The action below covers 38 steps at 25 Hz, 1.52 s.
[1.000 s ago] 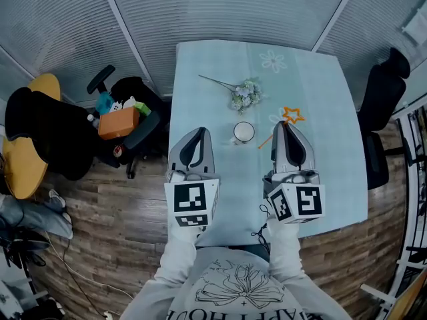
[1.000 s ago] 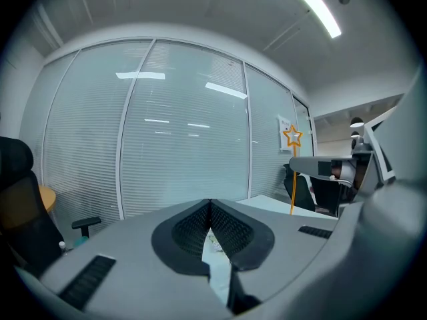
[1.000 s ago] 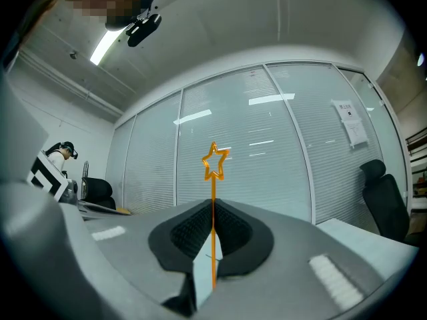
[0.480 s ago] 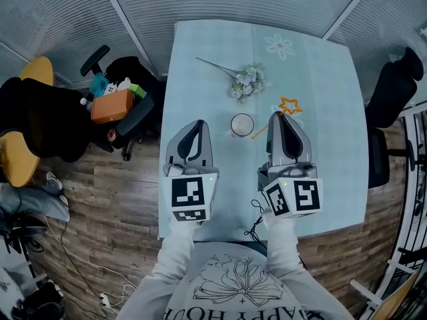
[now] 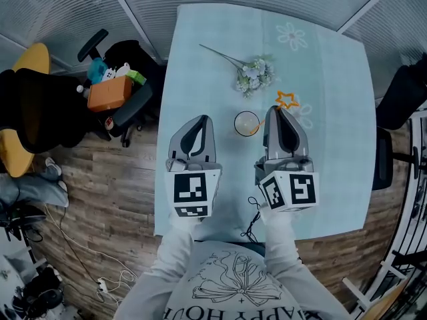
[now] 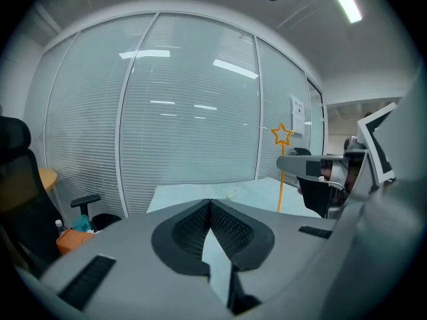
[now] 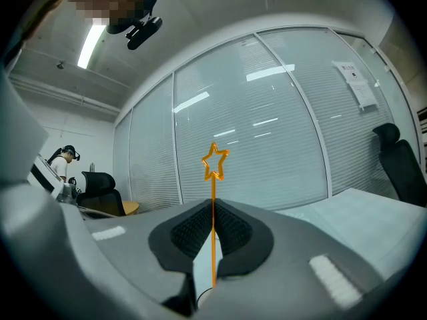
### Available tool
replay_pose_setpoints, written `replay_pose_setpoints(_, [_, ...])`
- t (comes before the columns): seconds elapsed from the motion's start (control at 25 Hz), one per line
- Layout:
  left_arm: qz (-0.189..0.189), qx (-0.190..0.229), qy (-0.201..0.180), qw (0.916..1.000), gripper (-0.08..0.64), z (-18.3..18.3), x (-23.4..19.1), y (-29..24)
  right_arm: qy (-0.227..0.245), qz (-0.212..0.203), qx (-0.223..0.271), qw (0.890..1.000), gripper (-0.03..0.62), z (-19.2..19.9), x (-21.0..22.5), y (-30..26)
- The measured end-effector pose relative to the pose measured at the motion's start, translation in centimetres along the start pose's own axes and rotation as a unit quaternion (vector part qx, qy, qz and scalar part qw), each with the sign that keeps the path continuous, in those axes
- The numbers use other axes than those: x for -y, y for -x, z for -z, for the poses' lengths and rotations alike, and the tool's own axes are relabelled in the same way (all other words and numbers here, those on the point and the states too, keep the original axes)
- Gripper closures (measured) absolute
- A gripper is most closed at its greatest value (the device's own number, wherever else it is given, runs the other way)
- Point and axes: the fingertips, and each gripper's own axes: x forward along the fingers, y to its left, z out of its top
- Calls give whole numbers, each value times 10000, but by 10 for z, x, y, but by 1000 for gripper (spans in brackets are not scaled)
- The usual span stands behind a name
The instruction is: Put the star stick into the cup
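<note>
The star stick (image 5: 287,99) is thin and orange with a star outline on top. My right gripper (image 5: 275,110) is shut on its shaft, and the right gripper view shows the star stick (image 7: 215,162) upright between the pads. Its lower end overlaps the right rim of the small white cup (image 5: 244,123) in the head view; I cannot tell if it is inside. My left gripper (image 5: 203,119) hovers left of the cup, shut and empty. From the left gripper (image 6: 210,202) view, the star stick (image 6: 281,136) stands at the right.
A spray of pale artificial flowers (image 5: 253,76) lies beyond the cup on the light blue tablecloth (image 5: 333,145). Black office chairs stand left (image 5: 127,105) and right (image 5: 400,92) of the table. Glass walls with blinds enclose the far side.
The right gripper has brought the star stick leftward, so its lower end now meets the cup's rim. The left gripper has stayed beside the cup.
</note>
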Motion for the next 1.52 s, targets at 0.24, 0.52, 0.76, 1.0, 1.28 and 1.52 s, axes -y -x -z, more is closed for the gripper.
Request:
replay_pose_setpoints(0.24, [-48, -192, 101, 9998, 554, 20, -5, -20, -123, -21, -230, 9997, 577, 30, 10, -19])
replay_pose_setpoints(0.52, [-101, -435, 178, 9988, 554, 46, -12, -33, -253, -29, -487, 9985, 577, 62, 16, -32])
replay_pose_setpoints(0.76, [-142, -617, 276, 9976, 554, 66, -15, -41, -366, 13, -673, 9971, 577, 87, 21, -38])
replay_pose_setpoints(1.0, [-151, -706, 327, 9969, 554, 75, -16, -50, -436, 63, -866, 9953, 577, 107, 28, -43])
replay_pose_setpoints(1.28, [-155, -810, 386, 9958, 554, 83, -15, -53, -492, 147, -1001, 9936, 577, 124, 39, -51])
replay_pose_setpoints(1.52, [-156, -866, 462, 9950, 554, 90, -12, -53, -591, 202, -949, 9935, 575, 129, 49, -57])
